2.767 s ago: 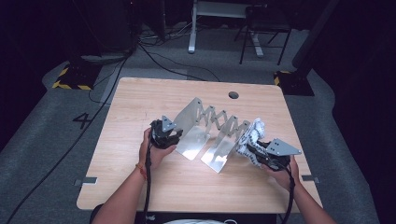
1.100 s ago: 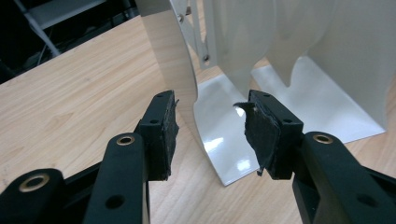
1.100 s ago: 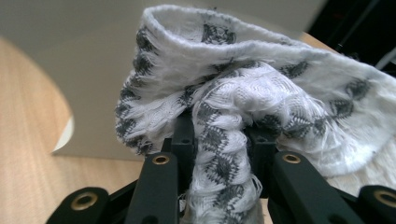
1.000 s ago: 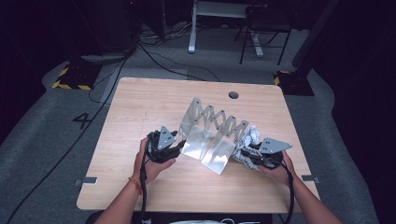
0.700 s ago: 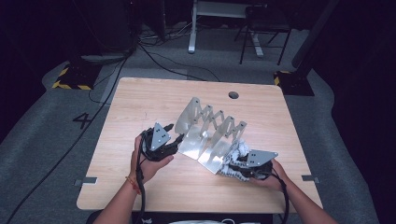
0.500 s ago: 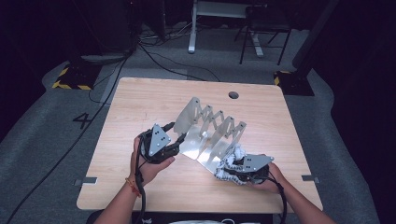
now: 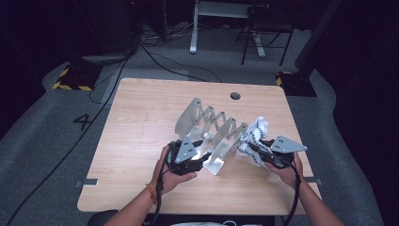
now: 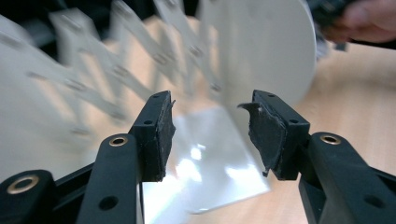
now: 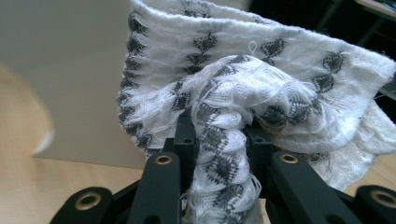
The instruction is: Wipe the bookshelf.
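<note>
Since 0.5 s ago: right gripper (image 7: pixel 258 151) swung back out from lower centre to right of centre of the high view, cloth carried along; left gripper (image 7: pixel 188 160) slid slightly right, now at the near end plate of the rack.

Scene, high view: accordion rack (image 7: pixel 211 132) of metal plates, stretched diagonally across centre of the counter (image 7: pixel 141 108), far end upper left of centre, near end lower centre. White cloth with grey pattern (image 7: pixel 251 139) bunched just right of the rack's last plates, touching or nearly touching them; contact not resolvable.

Right gripper view: fingers (image 9: pixel 184 135) closed narrow on a twisted fold of the cloth (image 9: pixel 261 84); rest of fabric draped over and past the fingers. Pale rack plate (image 9: pixel 60 70) directly behind, upper left of frame.

Left gripper view: fingers (image 8: pixel 161 133) set wide apart, nothing between them. Rack end plate (image 8: pixel 261 51) upper centre, its shiny foot (image 8: pixel 205 172) lying on the counter between the fingers' line of sight. Image blurred, so likely in motion.

Step in hand (judged): bracing the rack with the left while feeding the cloth into a slot with the right.

Notes for doing it well:
- Close left fingers on the end plate edge or press on the foot before pushing; rack looks light, likely to slide or fold.
- Lift cloth above plate tops, then lower between two plates; avoid dragging sideways.
- Keep grip on fold until fabric hangs over a plate.
</note>
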Demonstrator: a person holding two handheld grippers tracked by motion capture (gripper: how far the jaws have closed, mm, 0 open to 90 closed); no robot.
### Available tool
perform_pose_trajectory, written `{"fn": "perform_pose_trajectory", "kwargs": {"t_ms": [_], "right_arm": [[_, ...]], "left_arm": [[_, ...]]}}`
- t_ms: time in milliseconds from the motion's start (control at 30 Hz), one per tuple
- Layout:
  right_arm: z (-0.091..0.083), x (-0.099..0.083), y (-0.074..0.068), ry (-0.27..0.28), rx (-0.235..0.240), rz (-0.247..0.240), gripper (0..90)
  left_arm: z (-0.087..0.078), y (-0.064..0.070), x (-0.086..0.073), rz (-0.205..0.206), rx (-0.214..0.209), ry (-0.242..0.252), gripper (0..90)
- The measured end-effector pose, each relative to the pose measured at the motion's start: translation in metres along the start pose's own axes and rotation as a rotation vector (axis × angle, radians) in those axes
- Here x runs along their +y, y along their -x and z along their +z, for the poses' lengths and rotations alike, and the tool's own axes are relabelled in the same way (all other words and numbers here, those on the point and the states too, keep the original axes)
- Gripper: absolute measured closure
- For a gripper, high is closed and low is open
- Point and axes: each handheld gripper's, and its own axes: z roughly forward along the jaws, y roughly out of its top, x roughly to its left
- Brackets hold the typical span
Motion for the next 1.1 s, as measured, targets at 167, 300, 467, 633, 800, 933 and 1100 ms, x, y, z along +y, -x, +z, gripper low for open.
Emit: {"fn": "perform_pose_trajectory", "kwargs": {"t_ms": [167, 300, 467, 633, 800, 933, 1100], "right_arm": [[0.008, -0.010, 0.011, -0.040, -0.031, 0.055, 73.2], [0.011, -0.013, 0.011, -0.058, -0.028, 0.058, 73.0], [0.013, -0.014, 0.008, -0.066, -0.025, 0.049, 72.5], [0.013, -0.014, 0.007, -0.071, -0.028, 0.043, 72.1], [0.013, -0.015, 0.006, -0.072, -0.021, 0.040, 71.9], [0.012, -0.015, 0.007, -0.072, -0.022, 0.040, 72.0], [0.010, -0.015, 0.008, -0.061, -0.025, 0.046, 72.1]], "left_arm": [[0.037, 0.015, -0.009, 0.008, -0.076, -0.081, 50.1], [0.050, 0.019, -0.009, 0.019, -0.097, -0.103, 50.5], [0.051, 0.016, -0.005, 0.004, -0.088, -0.115, 51.8], [0.059, 0.020, 0.001, 0.015, -0.116, -0.109, 53.8], [0.072, 0.027, 0.005, 0.000, -0.109, -0.095, 53.3], [0.082, 0.029, 0.010, -0.003, -0.082, -0.078, 56.2], [0.084, 0.029, 0.013, 0.008, -0.086, -0.054, 67.3]]}}
